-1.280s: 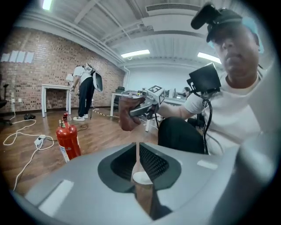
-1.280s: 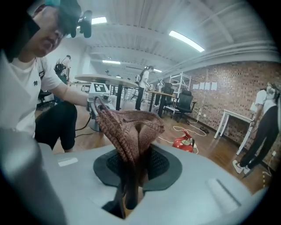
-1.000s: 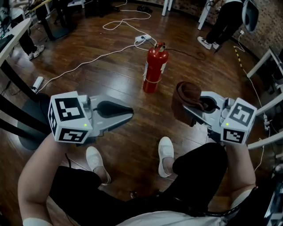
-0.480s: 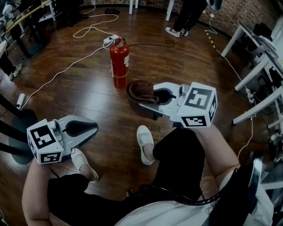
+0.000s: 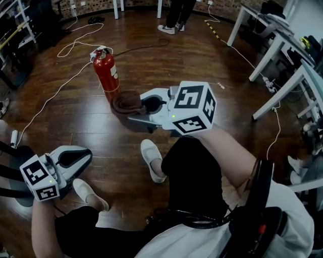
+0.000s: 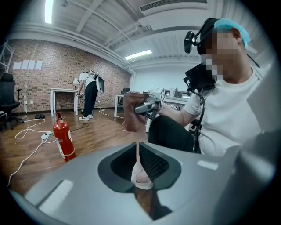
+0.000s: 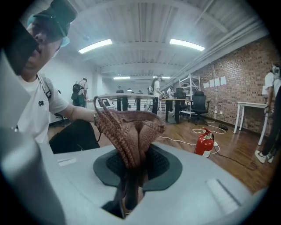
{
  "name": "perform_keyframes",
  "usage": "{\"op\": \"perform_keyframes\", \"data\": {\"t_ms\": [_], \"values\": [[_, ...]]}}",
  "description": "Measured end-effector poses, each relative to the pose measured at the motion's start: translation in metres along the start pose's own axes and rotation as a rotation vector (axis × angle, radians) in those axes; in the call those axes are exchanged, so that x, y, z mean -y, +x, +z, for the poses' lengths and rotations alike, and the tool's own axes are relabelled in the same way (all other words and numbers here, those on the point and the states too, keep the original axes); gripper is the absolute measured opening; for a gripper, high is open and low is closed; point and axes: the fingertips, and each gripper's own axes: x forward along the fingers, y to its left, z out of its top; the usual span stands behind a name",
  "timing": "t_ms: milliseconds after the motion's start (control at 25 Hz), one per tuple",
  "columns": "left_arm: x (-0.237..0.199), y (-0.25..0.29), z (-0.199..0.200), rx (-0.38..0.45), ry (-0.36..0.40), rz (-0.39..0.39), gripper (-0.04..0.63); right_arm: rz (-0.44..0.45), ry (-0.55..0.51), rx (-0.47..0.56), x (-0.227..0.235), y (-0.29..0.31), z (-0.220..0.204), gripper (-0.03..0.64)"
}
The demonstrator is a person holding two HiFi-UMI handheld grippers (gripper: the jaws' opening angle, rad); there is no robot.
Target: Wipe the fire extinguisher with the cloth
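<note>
A red fire extinguisher [image 5: 106,70] stands upright on the wooden floor; it also shows in the left gripper view [image 6: 63,138] and the right gripper view [image 7: 204,143]. My right gripper [image 5: 133,110] is shut on a bunched brown knitted cloth [image 5: 125,101], held just to the right of the extinguisher's lower half and apart from it. In the right gripper view the cloth [image 7: 127,129] bulges up from between the jaws. My left gripper [image 5: 85,157] hangs low at the left with its jaws together and nothing in them. From the left gripper view, the cloth [image 6: 134,116] hangs beyond the jaws.
White cables and a power strip [image 5: 97,50] lie on the floor behind the extinguisher. White desks [image 5: 272,48] stand at the right. A person [image 5: 176,12] stands at the back. My legs and white shoes [image 5: 151,161] are below the grippers.
My right gripper has carried the cloth leftward, close to the extinguisher. My left gripper has dropped down toward the lower left. The head view has swung right.
</note>
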Motion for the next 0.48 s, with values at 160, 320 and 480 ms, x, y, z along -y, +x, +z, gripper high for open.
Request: {"op": "perform_keyframes", "data": {"t_ms": [160,320,480], "values": [[0.005,0.004,0.001,0.0,-0.001,0.003,0.023,-0.007,0.0,0.006,0.0,-0.003,0.0,0.067],[0.009,0.005,-0.002,-0.006,-0.008,0.008,0.023,-0.008,-0.005,0.008,-0.002,-0.005,-0.001,0.067],[0.012,0.007,-0.003,-0.002,-0.022,0.018,0.023,-0.004,-0.008,0.003,-0.002,-0.008,-0.001,0.067]]}}
